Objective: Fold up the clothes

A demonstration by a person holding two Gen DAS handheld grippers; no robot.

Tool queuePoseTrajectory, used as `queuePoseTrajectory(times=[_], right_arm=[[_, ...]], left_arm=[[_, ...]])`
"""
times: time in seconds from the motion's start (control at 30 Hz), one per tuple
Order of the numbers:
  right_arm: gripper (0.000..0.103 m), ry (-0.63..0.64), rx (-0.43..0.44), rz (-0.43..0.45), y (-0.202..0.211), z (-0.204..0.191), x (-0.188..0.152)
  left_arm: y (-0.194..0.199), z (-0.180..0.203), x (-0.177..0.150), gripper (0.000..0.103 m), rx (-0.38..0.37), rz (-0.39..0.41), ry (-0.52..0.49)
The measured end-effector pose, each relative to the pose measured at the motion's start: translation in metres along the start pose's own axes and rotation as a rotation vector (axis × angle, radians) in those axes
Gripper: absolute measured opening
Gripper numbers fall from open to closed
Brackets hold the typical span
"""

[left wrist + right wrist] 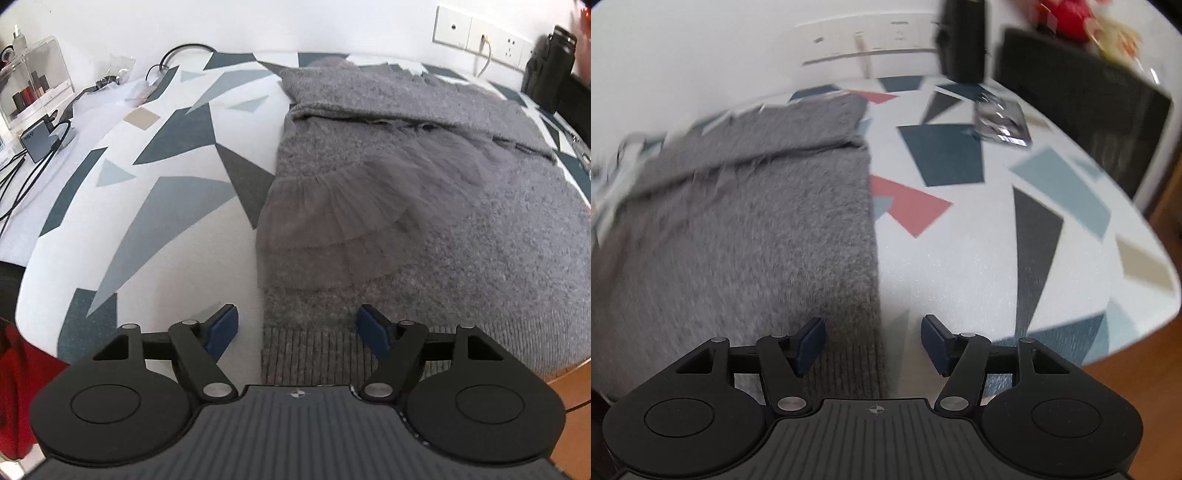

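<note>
At 10 o'clock in the left wrist view, a clear acrylic box [37,79] sits on the white side surface with small dark and red items inside; can't tell what they are. A bottle stands on top of it, cut by the frame edge. Just below the box: a grey adapter [37,142] with black cables [22,181] running off at 8 o'clock.

The grey sweater [424,192] lies flat on the geometric-print tablecloth [166,192], filling the 12 to 4 o'clock region. A tulle ruffle sleeve [340,221] is folded across its body. Its ribbed hem is nearest the camera.

Left gripper [297,326]: jaws apart, holding nothing. Left pad sits over tablecloth, right pad over the hem, with the sweater's left edge between them; can't tell whether they touch the fabric.

Right gripper [873,341]: jaws apart, empty. The sweater [757,221] has its right edge and hem running between the pads.

The right wrist view is motion-blurred. At 1 o'clock a crinkled clear plastic packet [1001,122] lies on the tablecloth [960,258]; contents unreadable. A black bag [962,37] at 12 o'clock is cut off at the top. Wall socket panel [480,37] at 1 o'clock in the left view, cable plugged in. A red object at the left view's 8 o'clock edge is cropped and unidentifiable.
</note>
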State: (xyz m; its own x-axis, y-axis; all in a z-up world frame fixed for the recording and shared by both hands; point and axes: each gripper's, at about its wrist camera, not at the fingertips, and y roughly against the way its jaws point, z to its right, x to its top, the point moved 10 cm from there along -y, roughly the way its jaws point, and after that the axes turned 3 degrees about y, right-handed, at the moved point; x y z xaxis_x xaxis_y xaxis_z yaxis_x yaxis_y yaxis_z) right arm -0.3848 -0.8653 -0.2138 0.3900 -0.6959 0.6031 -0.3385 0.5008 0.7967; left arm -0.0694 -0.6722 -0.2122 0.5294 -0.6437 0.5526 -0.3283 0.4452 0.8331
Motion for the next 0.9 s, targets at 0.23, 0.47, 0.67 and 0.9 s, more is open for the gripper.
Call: queuePoseTrajectory(times=[0.23, 0.47, 0.67, 0.9], right_arm=[[0.008, 0.033, 0.086, -0.008, 0.007, -0.021, 0.004], [0.007, -0.034, 0.210, 0.008, 0.045, -0.005, -0.007], [0.007, -0.109, 0.322, 0.008, 0.085, 0.005, -0.016], [0.007, -0.173, 0.368, 0.146, 0.103, 0.006, 0.059]], left_arm=[[0.012, 0.013, -0.005, 0.008, -0.056, 0.002, 0.056], [0.057, 0.004, -0.038, 0.008, -0.090, 0.022, 0.161], [0.093, 0.002, -0.030, 0.008, -0.109, 0.081, 0.180], [0.099, 0.007, 0.061, 0.008, -0.150, 0.207, 0.194]])
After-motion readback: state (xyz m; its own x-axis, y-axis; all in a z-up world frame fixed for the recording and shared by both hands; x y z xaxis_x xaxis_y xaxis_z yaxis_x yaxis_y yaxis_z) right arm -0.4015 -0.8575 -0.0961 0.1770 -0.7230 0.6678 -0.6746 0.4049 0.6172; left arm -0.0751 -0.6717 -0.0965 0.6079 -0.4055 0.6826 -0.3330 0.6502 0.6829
